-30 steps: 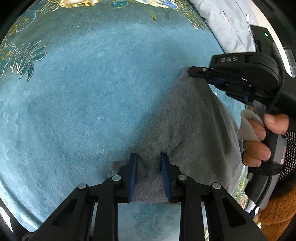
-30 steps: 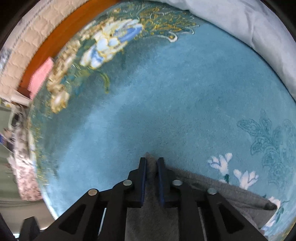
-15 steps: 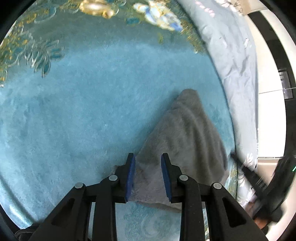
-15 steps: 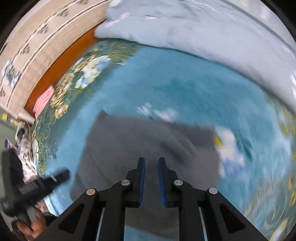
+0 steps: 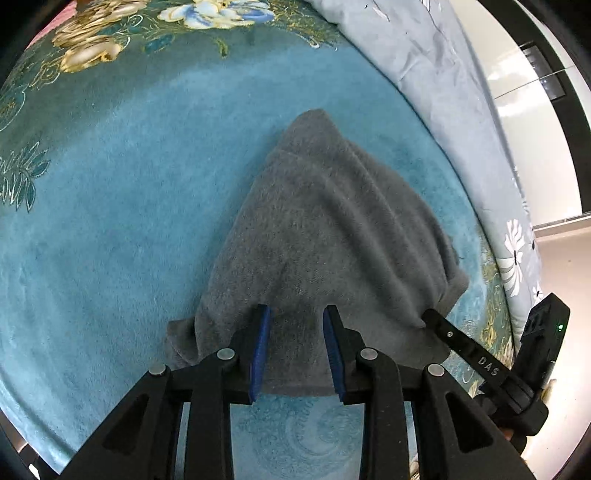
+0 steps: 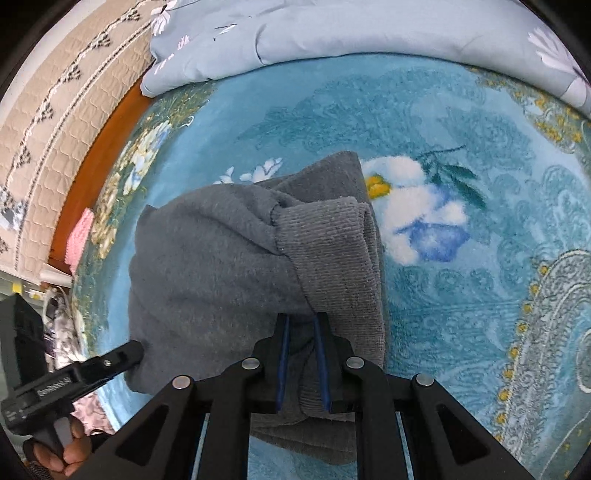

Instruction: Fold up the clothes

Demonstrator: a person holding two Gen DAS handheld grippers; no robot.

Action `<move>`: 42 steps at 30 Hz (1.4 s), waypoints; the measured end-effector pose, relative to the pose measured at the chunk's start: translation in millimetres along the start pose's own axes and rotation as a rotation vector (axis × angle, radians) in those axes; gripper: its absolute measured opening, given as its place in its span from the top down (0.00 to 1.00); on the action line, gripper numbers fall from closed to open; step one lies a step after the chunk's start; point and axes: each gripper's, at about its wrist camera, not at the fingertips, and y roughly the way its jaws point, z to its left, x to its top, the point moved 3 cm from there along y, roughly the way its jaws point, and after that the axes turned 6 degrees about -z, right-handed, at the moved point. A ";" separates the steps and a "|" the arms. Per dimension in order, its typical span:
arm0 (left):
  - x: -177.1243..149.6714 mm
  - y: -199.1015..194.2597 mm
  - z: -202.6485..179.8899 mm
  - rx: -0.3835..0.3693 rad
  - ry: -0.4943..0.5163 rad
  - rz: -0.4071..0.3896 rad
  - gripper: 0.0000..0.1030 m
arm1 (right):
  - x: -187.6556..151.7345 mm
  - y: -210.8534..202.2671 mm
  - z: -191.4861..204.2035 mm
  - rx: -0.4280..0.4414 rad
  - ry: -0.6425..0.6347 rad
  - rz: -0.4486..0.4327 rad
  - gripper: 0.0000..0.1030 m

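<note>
While we hold a black two-finger gripper in each hand, the dark grey fleecy garment [image 5: 332, 236] lies bunched on the teal plush blanket with floral patterns [image 5: 110, 221], its far end tapering to a rounded point and its near edge spread wider. Our left gripper [image 5: 297, 350] sits over that near edge with its blue-padded fingers [image 5: 260, 347] parted and grey cloth showing in the gap; whether the pads press the fabric we cannot tell (they look clear of it). Our right gripper [image 6: 301, 363] stands at the garment's right near corner, its fingers drawn close together around a fold of the ribbed cuff or hem band [image 6: 332, 258], which it pinches. From the right wrist view the cuff drapes over the rest of the garment, just left of a large white and blue woven flower [image 6: 417, 218]. A pale blue-grey quilt with white flower prints [image 6: 369, 29] runs along the blanket's far side. At the far left a small pink knitted cloth [image 6: 79, 236] rests on an orange wooden edge [image 6: 99, 155].
</note>
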 end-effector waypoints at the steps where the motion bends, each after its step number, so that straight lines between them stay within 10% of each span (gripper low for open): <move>1: 0.3 0.3 -0.6 0.008 0.007 0.002 0.71 | 0.2 -2.6 -1.4 0.015 0.012 0.002 0.84; 8: 6.8 -21.5 7.1 -0.087 -0.032 -0.070 0.71 | 2.0 -48.6 -27.6 0.150 0.124 -0.133 0.79; 13: 19.6 -38.0 29.0 -0.126 -0.157 -0.155 0.68 | 2.7 -32.7 -44.5 0.218 0.205 -0.114 0.51; 18: 11.1 -10.5 17.2 -0.109 -0.204 -0.087 0.45 | 3.5 -13.5 -59.7 0.290 0.287 -0.085 0.38; 42: 9.3 25.9 28.5 -0.233 -0.343 0.052 0.37 | -3.0 20.1 -63.9 0.442 0.347 0.007 0.36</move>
